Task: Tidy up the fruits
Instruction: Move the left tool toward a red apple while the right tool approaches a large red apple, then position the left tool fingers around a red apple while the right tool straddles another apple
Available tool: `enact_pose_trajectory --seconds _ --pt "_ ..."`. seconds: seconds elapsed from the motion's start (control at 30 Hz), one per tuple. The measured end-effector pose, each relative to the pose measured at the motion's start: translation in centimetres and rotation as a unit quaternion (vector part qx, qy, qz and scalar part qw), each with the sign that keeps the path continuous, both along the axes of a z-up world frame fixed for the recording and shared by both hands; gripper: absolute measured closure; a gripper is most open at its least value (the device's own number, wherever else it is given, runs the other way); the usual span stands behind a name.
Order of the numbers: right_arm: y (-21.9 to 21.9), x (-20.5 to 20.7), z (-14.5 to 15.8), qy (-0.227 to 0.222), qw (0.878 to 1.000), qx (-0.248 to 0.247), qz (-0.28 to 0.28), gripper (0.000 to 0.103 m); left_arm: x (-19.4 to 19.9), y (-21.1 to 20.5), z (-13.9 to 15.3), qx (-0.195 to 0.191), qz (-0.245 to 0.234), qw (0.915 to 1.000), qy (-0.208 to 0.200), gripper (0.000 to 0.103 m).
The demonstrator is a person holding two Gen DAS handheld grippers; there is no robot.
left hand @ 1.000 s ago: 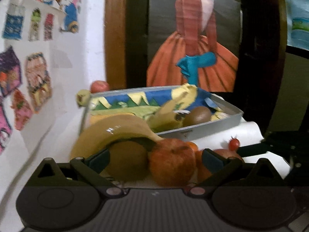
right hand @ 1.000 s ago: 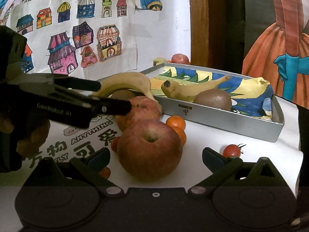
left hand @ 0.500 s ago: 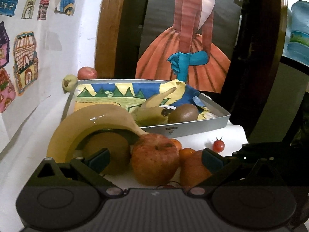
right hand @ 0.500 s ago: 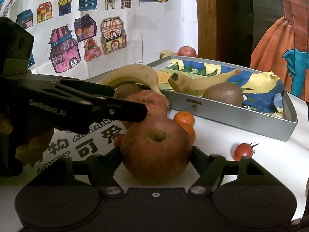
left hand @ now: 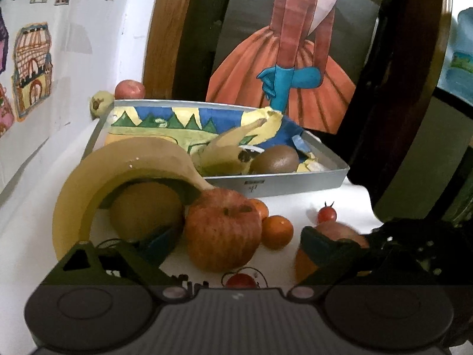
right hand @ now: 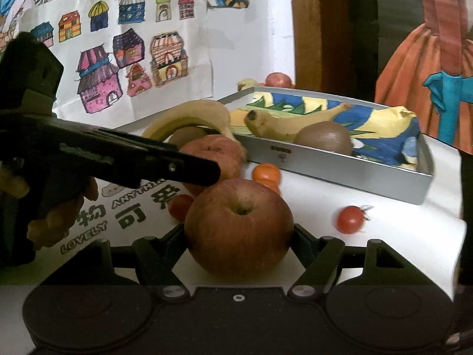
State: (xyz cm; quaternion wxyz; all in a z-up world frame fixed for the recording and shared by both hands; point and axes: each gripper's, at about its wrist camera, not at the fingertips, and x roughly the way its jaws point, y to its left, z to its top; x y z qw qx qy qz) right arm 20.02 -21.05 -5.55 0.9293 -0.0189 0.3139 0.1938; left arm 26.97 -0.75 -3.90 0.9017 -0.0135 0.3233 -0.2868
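My right gripper (right hand: 239,236) is shut on a big red apple (right hand: 239,224) just above the white table. That apple (left hand: 340,232) shows at the right of the left wrist view. My left gripper (left hand: 236,245) stands open in front of a second apple (left hand: 223,230), not touching it. A kiwi (left hand: 145,210) lies under a curved banana (left hand: 118,162) to its left. The grey tray (right hand: 354,177) behind holds a banana (right hand: 289,121) and a kiwi (right hand: 325,139) on a painted sheet.
Small oranges (left hand: 276,232) and cherry tomatoes (right hand: 350,219) lie loose on the table between the apples and the tray. Two more fruits (left hand: 130,88) sit behind the tray by the wall. A hand (right hand: 53,216) holds the left gripper (right hand: 147,159) at the left.
My right gripper went from open to shut on the big apple. The left gripper drew back a little from the fruit pile and stayed open.
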Motion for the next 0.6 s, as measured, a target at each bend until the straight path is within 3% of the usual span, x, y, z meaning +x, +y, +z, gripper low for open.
enact_pose_trajectory --seconds 0.37,0.43,0.6 --pt "-1.4 -0.1 -0.1 0.003 1.0 0.005 -0.002 0.027 0.7 -2.1 -1.1 0.038 0.048 0.9979 0.023 0.023" --pt "-1.4 -0.1 -0.1 0.004 1.0 0.007 -0.002 0.027 1.0 -2.3 -1.4 0.043 0.058 0.9969 0.031 0.03" --pt "-1.4 0.1 -0.2 0.008 1.0 0.009 -0.003 0.027 1.2 -2.5 -1.5 0.04 0.071 0.9963 0.027 0.031"
